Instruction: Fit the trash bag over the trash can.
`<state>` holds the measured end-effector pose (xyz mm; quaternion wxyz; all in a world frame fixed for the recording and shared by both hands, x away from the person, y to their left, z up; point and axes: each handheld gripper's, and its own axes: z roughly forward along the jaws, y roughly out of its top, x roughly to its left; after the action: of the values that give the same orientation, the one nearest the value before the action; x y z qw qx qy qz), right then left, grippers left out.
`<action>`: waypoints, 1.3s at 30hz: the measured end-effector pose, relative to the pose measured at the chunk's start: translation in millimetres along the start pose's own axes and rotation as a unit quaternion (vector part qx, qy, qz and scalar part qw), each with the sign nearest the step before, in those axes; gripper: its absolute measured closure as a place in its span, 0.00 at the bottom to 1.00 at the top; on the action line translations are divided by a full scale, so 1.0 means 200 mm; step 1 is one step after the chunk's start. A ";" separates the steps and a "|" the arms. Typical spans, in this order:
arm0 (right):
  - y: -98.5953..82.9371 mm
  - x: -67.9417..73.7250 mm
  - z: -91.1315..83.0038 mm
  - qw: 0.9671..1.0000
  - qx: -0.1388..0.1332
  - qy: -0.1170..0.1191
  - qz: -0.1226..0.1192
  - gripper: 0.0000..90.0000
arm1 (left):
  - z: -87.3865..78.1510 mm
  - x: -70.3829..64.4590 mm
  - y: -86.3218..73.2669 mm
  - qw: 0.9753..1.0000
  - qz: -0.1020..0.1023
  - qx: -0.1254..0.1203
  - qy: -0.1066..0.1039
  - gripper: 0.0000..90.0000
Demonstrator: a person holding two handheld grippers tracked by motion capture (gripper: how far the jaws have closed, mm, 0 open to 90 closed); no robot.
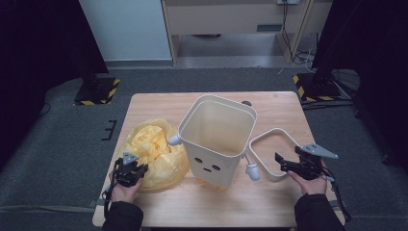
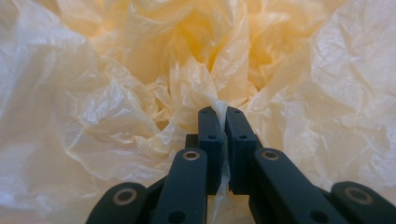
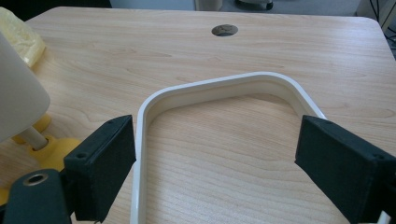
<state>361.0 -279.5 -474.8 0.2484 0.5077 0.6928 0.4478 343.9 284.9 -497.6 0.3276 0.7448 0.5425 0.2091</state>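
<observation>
Soft overhead light falls evenly on the table (image 1: 159,103), while the room around it sinks into near black. Just beyond the left gripper's (image 2: 219,112) closed jaws the yellow bag (image 2: 116,70) glows, glossy highlights on its creases. Both gripper views blur slightly near the lens.
</observation>
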 end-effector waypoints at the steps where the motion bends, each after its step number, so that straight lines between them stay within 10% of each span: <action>1: 0.00 0.00 0.00 1.000 -0.001 0.000 0.000 0.14 | -0.02 0.00 0.01 1.000 0.000 -0.011 0.000 0.97; 12: 0.00 0.00 0.00 1.000 0.000 -0.002 -0.002 0.14 | -0.22 0.03 0.08 0.991 -0.029 -0.129 0.006 0.98; 29: 0.00 0.01 0.01 1.000 0.001 -0.002 -0.007 0.15 | -0.49 0.13 0.20 0.958 -0.063 -0.273 0.064 0.98; 39: 0.00 0.00 0.00 1.000 -0.002 -0.003 -0.009 0.15 | -0.66 0.10 0.43 0.931 -0.063 -0.350 0.078 0.98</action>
<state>361.3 -279.0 -475.4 0.2558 0.5025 0.6959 0.4448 320.3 321.6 -343.8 0.5370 0.5284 0.5043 0.4220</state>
